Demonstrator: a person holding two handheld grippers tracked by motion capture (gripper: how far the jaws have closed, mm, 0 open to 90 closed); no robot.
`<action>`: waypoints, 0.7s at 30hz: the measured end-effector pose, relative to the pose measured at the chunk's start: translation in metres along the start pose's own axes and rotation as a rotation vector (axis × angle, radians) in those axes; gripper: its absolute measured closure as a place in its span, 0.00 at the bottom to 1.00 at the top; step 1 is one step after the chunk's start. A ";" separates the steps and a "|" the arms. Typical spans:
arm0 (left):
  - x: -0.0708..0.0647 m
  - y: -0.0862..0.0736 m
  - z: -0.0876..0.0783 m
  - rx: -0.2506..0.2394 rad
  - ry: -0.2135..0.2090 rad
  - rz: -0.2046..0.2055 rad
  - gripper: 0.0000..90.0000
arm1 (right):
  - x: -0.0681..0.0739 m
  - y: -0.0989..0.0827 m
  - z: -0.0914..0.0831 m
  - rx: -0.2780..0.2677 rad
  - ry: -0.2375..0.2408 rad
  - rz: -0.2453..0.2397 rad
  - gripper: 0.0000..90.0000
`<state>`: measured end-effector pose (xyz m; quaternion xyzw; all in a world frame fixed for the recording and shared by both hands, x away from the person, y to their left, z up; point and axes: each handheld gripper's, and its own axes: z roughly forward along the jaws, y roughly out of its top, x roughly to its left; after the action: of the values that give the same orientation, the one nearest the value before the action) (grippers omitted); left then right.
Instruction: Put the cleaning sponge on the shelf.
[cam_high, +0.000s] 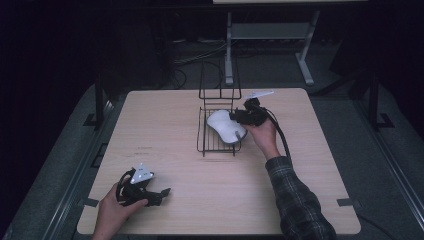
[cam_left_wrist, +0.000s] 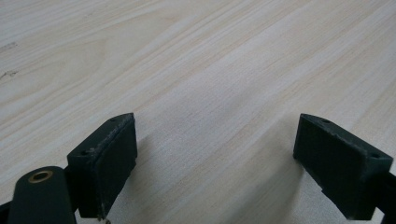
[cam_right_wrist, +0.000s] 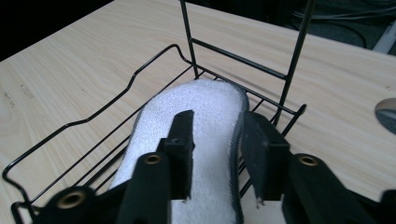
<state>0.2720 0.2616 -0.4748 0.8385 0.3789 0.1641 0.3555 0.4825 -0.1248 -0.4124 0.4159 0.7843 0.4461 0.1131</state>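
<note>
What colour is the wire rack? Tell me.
Black, seen best in the right gripper view: the wire rack around the white slipper.

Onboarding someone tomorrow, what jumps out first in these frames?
First, the white shoe sole lying in the black wire rack at the table's far middle, with the right tool closed around its edge. Next, the left tool resting open on the bare wooden table near the front left corner, holding nothing.

White slipper sole-up, flat in black wire rack, table centre.
</note>
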 end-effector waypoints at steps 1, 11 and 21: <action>0.000 0.000 0.000 0.000 0.000 -0.001 0.14 | 0.000 0.000 -0.002 0.001 -0.001 -0.008 0.77; 0.000 0.000 0.000 0.000 0.000 0.000 0.14 | -0.002 -0.010 -0.030 0.050 -0.045 -0.076 1.00; 0.000 0.000 0.000 -0.001 -0.001 -0.001 0.14 | -0.009 -0.030 -0.035 0.091 -0.069 -0.073 1.00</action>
<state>0.2719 0.2615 -0.4749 0.8382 0.3792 0.1638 0.3560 0.4526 -0.1609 -0.4174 0.4070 0.8141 0.3908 0.1372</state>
